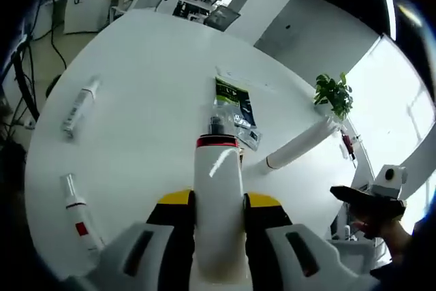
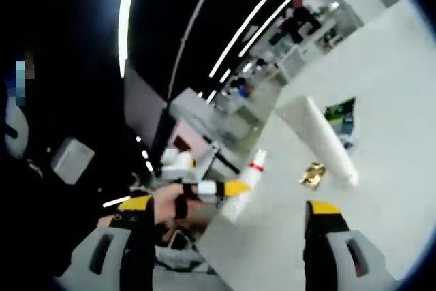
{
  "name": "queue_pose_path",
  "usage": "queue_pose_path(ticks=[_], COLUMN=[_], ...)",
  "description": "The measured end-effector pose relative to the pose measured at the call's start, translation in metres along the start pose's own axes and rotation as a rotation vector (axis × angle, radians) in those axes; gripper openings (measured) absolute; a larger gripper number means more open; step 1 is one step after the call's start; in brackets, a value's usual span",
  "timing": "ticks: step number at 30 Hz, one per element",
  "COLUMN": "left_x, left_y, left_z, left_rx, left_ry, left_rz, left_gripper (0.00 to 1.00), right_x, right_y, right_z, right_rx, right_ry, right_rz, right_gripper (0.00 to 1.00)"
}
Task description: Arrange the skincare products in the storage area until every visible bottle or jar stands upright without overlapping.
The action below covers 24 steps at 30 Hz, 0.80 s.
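Two left gripper [image 1: 218, 212] fingers clamped on white bottle [image 1: 218, 202]; right gripper [image 2: 231, 226] fingers apart.

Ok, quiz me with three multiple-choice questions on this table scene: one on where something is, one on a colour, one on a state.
1. Where is the potted plant?
A. at the far right table edge
B. beside the left gripper
C. on the floor

2. The band on the held white bottle is:
A. blue
B. red
C. green

3. The right gripper is:
A. clamped on a jar
B. open, empty
C. holding a sachet

A: it stands at the rim. B: red ring under the cap. B: jaws apart, nothing between.
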<state>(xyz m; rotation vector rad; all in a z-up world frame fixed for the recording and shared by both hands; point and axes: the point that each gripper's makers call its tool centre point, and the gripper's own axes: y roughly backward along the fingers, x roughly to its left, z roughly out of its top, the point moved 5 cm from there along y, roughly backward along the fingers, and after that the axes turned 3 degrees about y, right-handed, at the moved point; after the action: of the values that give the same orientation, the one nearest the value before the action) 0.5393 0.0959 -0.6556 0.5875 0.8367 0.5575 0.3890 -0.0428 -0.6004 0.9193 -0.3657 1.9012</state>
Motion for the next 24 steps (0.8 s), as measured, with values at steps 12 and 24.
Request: queue_pose_path(ticks=[12, 24], left_x=[-0.048, -0.084], left_y=[0.034, 0.051], left_z=[0.006, 0.002], left_rx=[-0.081, -0.105], left_ry=[-0.049, -0.116], left_rz=[-0.111, -0.159], left_gripper=[0.23, 0.23], right_x=[0.022, 0.015], right_y=[-0.044, -0.082], right_z=[0.011, 0.024], right_rx=[-0.021, 0.032], right_ry=[-0.136, -0.205], right_rz=[0.044, -0.056], right_gripper=[0.99, 0.92])
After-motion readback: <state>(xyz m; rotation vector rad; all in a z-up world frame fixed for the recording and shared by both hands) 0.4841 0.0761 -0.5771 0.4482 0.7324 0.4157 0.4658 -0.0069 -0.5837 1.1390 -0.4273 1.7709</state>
